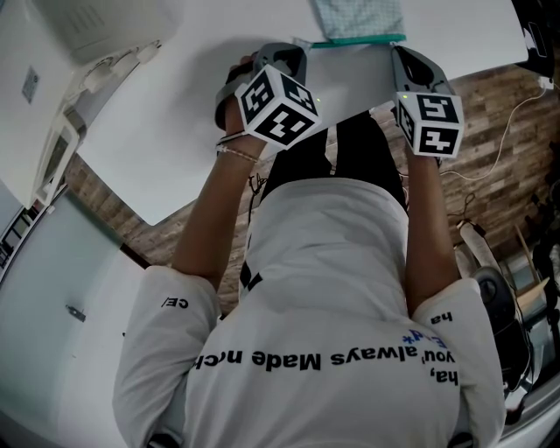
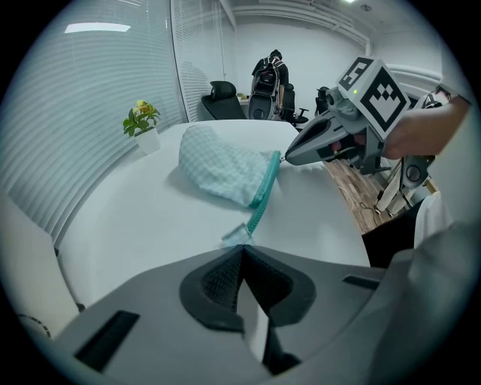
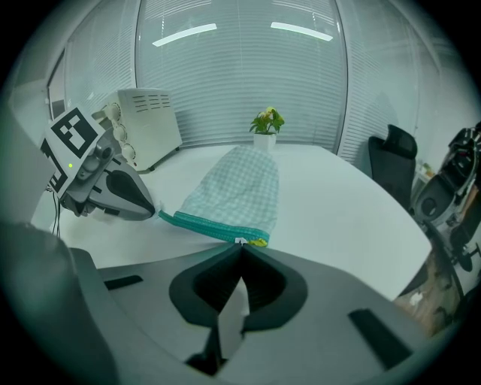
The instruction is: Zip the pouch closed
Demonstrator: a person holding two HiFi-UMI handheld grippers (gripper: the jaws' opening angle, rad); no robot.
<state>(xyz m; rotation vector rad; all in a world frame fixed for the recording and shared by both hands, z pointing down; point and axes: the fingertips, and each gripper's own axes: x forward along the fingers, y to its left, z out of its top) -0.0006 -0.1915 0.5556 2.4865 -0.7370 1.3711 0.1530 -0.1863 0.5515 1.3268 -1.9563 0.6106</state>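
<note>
**Pos. and hold**
- Pouch: lies flat on the white table, w/ its teal zip along the edge nearest the person.
- Left gripper: jaws clamped together on the tail tab at one end of the pouch's zip. Probable reason: it anchors the tape so the zip stays taut.
- Right gripper: jaws pinched tight at the other end of the pouch's zip, on the zip pull. Probable reason: this is the end that drives the slider.
- Zip state (open vs. shut) can't be read from here.

**Qty**
- Pouch: 1. Zip: 1. Grippers: 2, one per end of the pouch.
- Beyond the pouch: 1 potted plant. Beside it, further off: 1 white appliance.
</note>
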